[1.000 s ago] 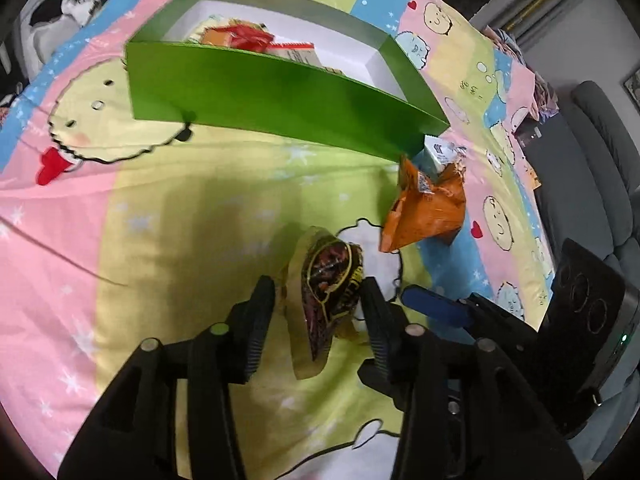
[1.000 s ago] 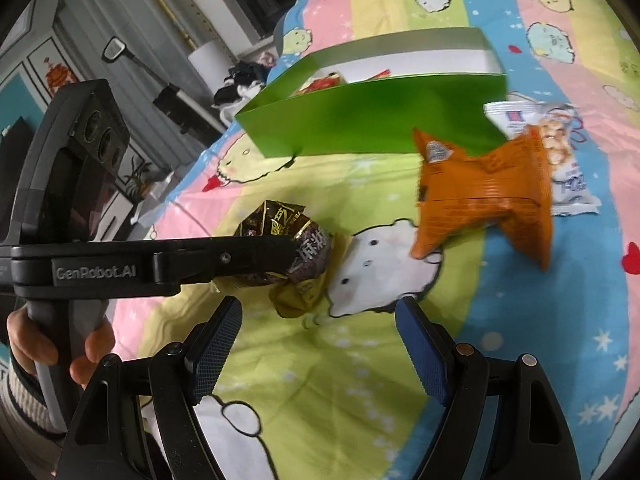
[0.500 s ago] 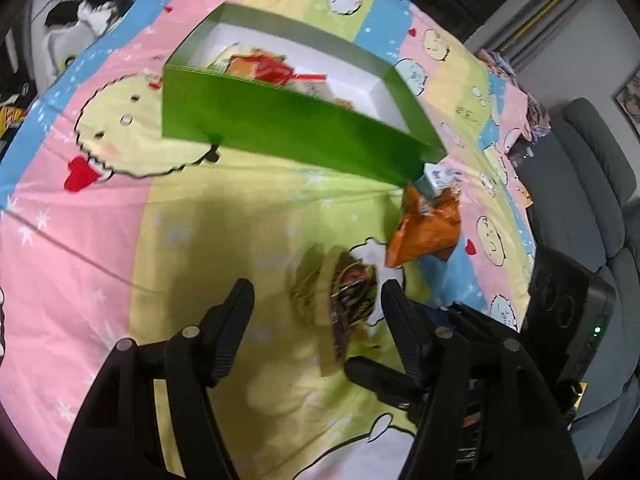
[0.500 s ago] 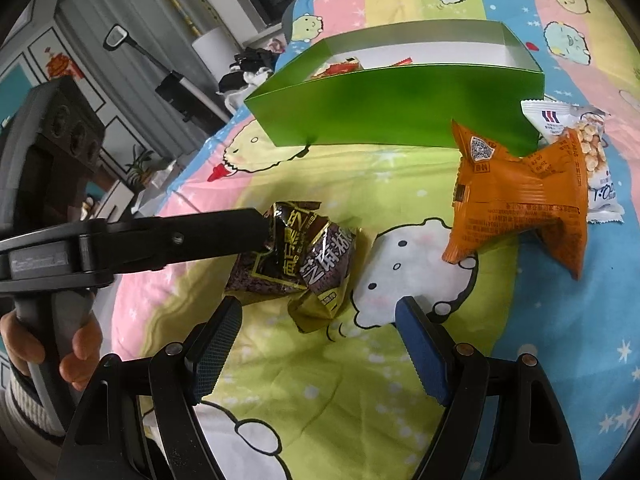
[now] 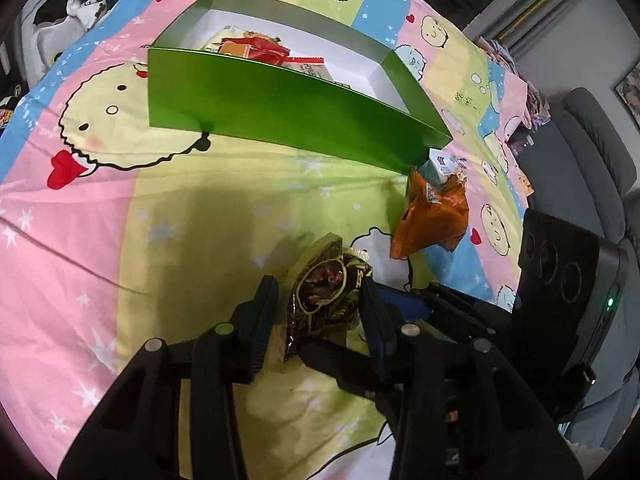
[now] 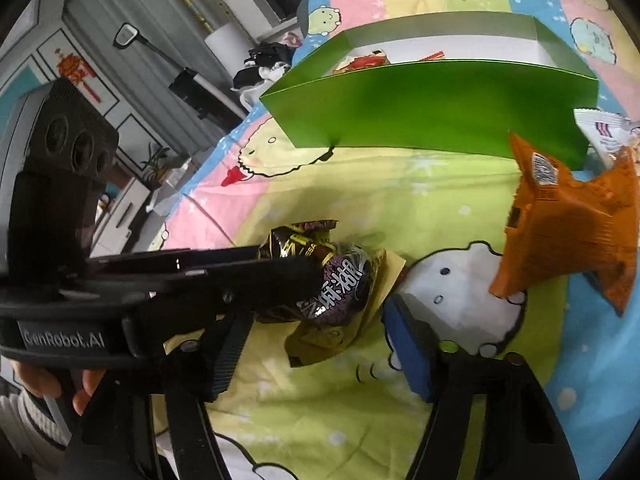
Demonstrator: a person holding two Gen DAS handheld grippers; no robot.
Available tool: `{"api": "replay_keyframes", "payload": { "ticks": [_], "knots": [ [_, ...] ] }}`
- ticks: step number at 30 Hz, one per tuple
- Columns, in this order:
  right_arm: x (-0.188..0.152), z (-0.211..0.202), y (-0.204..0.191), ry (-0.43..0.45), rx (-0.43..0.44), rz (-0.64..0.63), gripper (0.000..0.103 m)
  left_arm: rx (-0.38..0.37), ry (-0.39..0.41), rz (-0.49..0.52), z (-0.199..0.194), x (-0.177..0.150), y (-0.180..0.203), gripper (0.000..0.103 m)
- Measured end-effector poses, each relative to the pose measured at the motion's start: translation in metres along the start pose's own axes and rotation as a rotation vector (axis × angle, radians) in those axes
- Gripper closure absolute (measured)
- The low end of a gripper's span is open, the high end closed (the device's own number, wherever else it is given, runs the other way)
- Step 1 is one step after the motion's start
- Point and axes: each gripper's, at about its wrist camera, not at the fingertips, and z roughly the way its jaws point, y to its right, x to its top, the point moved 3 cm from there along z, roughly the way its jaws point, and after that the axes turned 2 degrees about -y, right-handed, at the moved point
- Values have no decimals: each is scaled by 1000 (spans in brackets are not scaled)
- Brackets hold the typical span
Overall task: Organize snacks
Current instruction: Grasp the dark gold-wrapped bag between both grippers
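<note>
While the left tool (image 5: 318,304) has its fingers pressed against both sides of the dark snack packet (image 5: 326,294), clenched on it just above the bedspread (image 5: 120,240), the right tool (image 6: 320,344) sits spread wide and holds nothing, straddling the same packet from the other side. The packet looks light, crinkly and slippery, so a hold across its puffed middle should serve better than its thin sealed edge. Nearby lies an orange packet (image 5: 434,216), touching a white one (image 5: 442,164) by the green box (image 5: 280,108), which holds other snacks.
</note>
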Motion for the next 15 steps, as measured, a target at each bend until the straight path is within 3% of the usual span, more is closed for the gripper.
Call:
{"api": "replay_keyframes", "payload": {
  "ticks": [15],
  "knots": [
    [4,11,-2,-6,-12,-36,69,7,9,-26,1,-2,-17,68]
  ]
}}
